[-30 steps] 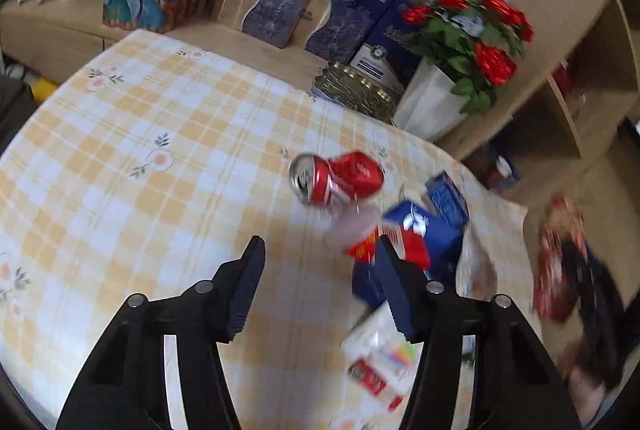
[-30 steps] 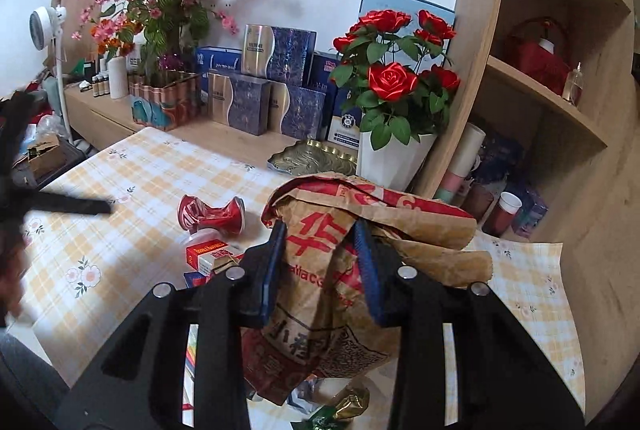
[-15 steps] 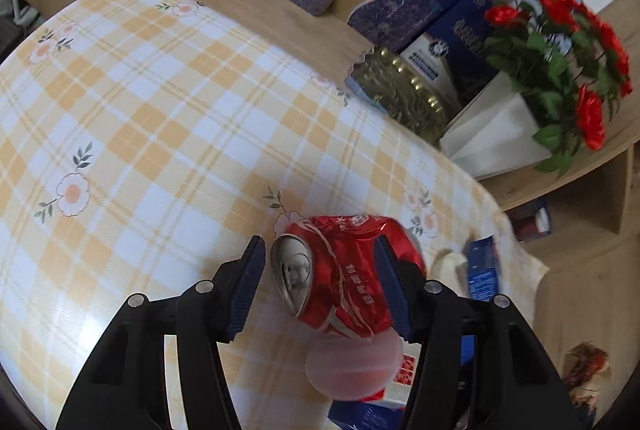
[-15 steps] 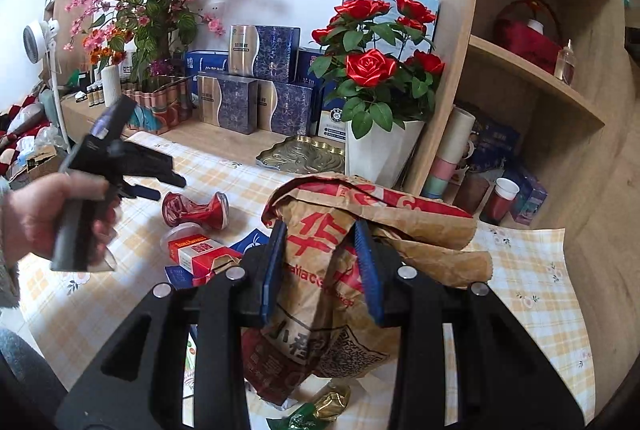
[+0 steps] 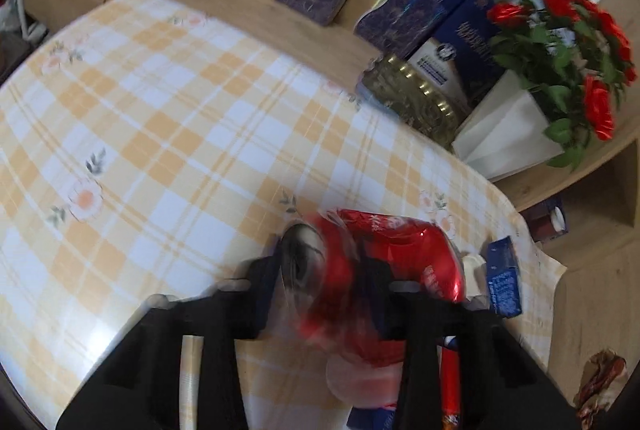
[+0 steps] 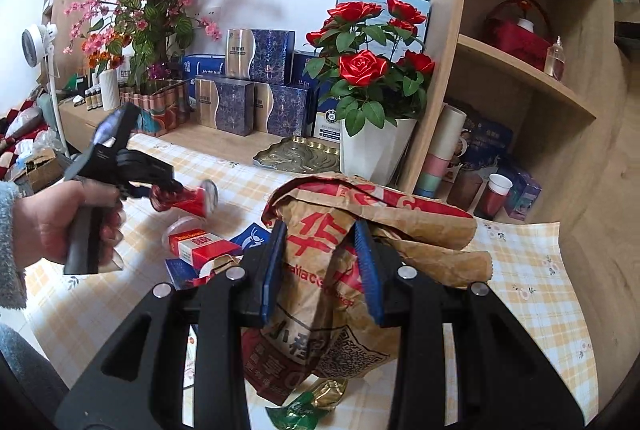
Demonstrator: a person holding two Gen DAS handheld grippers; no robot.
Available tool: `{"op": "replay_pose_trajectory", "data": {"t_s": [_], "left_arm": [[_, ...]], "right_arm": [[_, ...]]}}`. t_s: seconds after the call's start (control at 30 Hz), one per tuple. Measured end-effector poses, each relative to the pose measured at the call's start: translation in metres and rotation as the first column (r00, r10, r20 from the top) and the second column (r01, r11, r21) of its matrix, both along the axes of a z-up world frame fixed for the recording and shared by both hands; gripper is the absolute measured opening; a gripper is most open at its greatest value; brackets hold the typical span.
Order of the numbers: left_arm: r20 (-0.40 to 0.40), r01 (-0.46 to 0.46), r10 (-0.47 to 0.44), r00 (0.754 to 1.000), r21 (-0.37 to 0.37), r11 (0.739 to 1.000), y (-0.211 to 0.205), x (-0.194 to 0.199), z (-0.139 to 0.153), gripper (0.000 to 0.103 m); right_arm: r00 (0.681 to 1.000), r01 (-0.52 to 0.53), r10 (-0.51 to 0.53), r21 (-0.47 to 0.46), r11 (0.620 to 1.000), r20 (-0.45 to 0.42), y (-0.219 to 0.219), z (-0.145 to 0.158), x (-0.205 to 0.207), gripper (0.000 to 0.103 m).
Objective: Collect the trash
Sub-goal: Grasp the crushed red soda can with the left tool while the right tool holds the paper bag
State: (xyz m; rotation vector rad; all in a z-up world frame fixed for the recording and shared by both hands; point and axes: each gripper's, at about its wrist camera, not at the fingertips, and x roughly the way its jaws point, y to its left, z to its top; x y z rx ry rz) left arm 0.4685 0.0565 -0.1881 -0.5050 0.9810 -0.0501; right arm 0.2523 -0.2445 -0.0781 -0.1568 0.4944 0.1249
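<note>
**Right wrist view: can caught, bag held**

Right wrist camera takes in the checked table (image 6: 532, 294) first, spread under a yellow-and-white cloth. On it slumps the brown paper bag (image 6: 360, 230), crumpled, red print on its side. The right gripper (image 6: 322, 270) has its blue-padded jaws partly apart, pinching a fold of that bag between them.

Off to the left a hand (image 6: 56, 222) in a grey fuzzy sleeve carries the left gripper (image 5: 320, 278). Its jaws are closing, with the crushed red can (image 5: 384, 262) between them, lying sideways just above the cloth. Below the can sit a red-and-white carton (image 6: 200, 244) and a green-gold wrapper (image 6: 312, 404).
</note>
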Motion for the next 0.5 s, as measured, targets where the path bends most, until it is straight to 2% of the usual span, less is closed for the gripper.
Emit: {"op": "replay_pose_trajectory", "data": {"t_s": [0.17,0.33,0.5], "left_arm": [[0.075,0.054,-0.056,0.996,0.038,0.998,0.002,-0.027,0.041,0.03],[0.123,0.081,-0.085,0.989,0.04,0.996,0.006,-0.061,0.073,0.03],[0.178,0.119,-0.123,0.976,0.03,0.992,0.006,-0.127,0.095,0.03]], "right_arm": [[1.0,0.0,-0.001,0.018,1.0,0.01,0.007,0.007,-0.017,0.037],[1.0,0.0,0.0,0.034,0.999,0.013,0.014,0.017,-0.043,0.037],[1.0,-0.004,0.003,0.035,0.999,0.015,0.022,0.021,-0.083,0.037]]}}
